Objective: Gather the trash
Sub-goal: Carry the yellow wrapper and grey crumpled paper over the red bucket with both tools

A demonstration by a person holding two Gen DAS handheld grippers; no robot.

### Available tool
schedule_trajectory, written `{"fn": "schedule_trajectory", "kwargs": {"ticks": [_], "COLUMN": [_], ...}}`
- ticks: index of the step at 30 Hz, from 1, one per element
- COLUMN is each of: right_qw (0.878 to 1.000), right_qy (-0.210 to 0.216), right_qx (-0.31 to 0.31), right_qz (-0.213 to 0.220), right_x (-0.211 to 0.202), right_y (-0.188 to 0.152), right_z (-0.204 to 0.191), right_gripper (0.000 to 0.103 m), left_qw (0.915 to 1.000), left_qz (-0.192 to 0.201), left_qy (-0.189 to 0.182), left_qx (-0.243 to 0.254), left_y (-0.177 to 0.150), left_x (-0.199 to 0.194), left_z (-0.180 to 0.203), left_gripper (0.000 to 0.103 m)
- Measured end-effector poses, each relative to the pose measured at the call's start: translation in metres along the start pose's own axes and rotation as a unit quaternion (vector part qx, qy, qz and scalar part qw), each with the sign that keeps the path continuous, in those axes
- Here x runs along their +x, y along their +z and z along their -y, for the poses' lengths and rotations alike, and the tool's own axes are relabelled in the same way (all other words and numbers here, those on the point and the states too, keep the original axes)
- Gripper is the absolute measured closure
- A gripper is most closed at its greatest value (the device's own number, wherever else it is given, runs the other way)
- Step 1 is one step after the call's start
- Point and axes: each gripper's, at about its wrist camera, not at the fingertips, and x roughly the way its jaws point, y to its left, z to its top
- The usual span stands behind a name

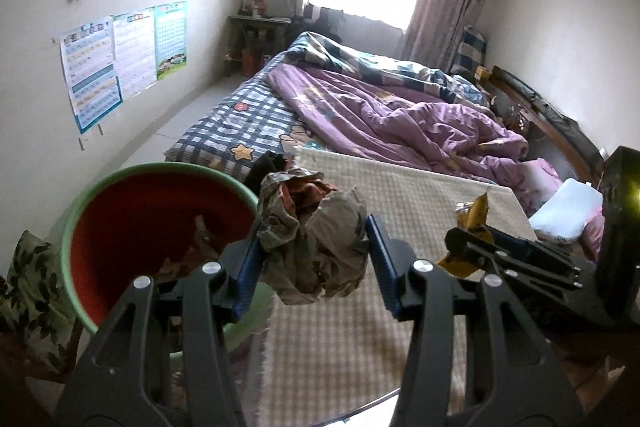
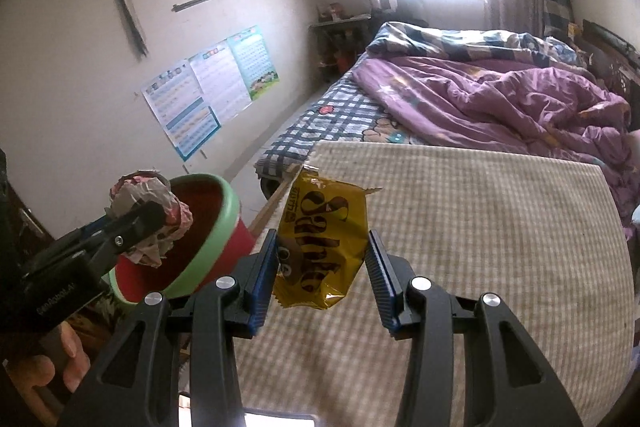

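My left gripper (image 1: 312, 247) is shut on a crumpled ball of paper (image 1: 312, 239), held in the air just right of a red bin with a green rim (image 1: 160, 227) that has some trash at its bottom. In the right wrist view the same crumpled paper (image 2: 148, 211) hangs over the bin (image 2: 216, 239), pinched by the left gripper (image 2: 140, 223). My right gripper (image 2: 320, 267) is shut on a yellow snack wrapper (image 2: 320, 251) above the checked table top (image 2: 480, 227). That yellow wrapper (image 1: 476, 215) and right gripper (image 1: 468, 239) also show at the right of the left wrist view.
A beige checked cloth covers the table (image 1: 400, 203). Behind it lies a bed with a purple quilt (image 1: 400, 111) and plaid sheet. Posters (image 1: 120, 59) hang on the left wall. A leafy patterned cushion (image 1: 32, 291) sits left of the bin. A hand (image 2: 52, 359) holds the left gripper.
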Motion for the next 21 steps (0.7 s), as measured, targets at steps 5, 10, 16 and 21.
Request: {"fn": "schedule_trajectory", "kwargs": {"ticks": [5, 10, 16, 21], "right_qw": [1.0, 1.0, 1.0, 0.999], "right_qy": [-0.003, -0.003, 0.002, 0.009], "right_qx": [-0.004, -0.012, -0.018, -0.026], "right_qz": [0.0, -0.005, -0.013, -0.016], "right_x": [0.002, 0.007, 0.017, 0.025], "right_y": [-0.002, -0.005, -0.008, -0.008], "right_z": [-0.012, -0.029, -0.045, -0.061], "right_gripper": [0.06, 0.06, 0.06, 0.06], "left_qw": [1.0, 0.9999, 0.9992, 0.9983], "left_qz": [0.003, 0.002, -0.006, -0.008], "left_qy": [0.003, 0.01, 0.029, 0.046], "left_qx": [-0.006, -0.012, -0.025, -0.036], "left_y": [-0.002, -0.003, -0.01, -0.013], "left_x": [-0.006, -0.008, -0.009, -0.012], "left_z": [-0.019, -0.036, -0.065, -0.087], "left_gripper": [0.055, 0.055, 0.055, 0.055]}}
